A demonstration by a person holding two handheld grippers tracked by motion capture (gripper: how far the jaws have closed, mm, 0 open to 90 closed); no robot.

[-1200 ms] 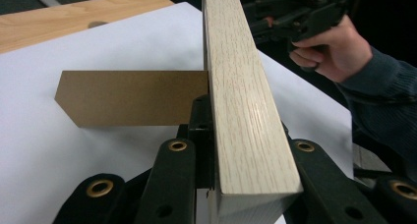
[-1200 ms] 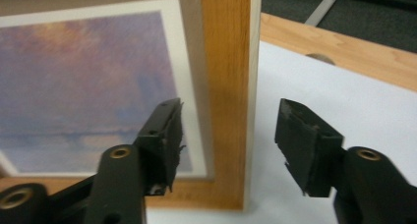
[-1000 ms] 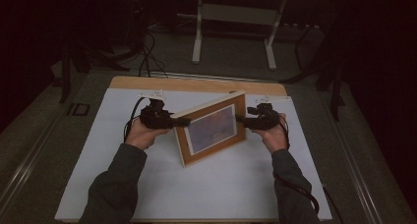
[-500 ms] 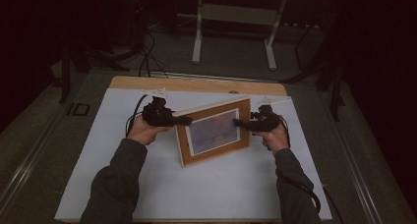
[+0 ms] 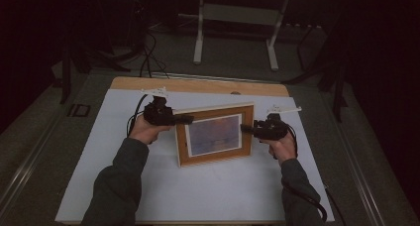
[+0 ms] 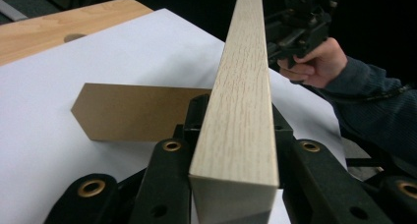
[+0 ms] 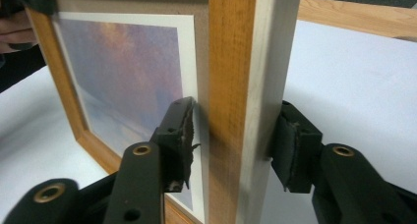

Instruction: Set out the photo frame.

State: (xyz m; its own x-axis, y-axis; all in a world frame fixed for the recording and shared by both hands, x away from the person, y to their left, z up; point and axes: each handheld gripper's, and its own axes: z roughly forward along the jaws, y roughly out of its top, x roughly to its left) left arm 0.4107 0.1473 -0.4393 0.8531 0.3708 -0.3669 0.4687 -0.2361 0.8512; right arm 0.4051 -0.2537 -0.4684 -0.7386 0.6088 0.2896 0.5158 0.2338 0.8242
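Wooden picture frame (image 5: 215, 135) upright mid-desk (image 5: 148, 186) on white sheet, brown stand flap (image 6: 137, 111) behind. Left gripper (image 5: 184, 120) fingers pinching left edge (top corner), right gripper (image 5: 246, 128) fingers clamping right edge.

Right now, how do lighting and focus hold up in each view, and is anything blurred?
High view: dim, surroundings nearly black, only the white table cover lit; picture frame soft, no glare. Left gripper view: frame's top edge sharp, with the person's other hand slightly soft. Right gripper view: bright, the fingers sharp, the print hazy.
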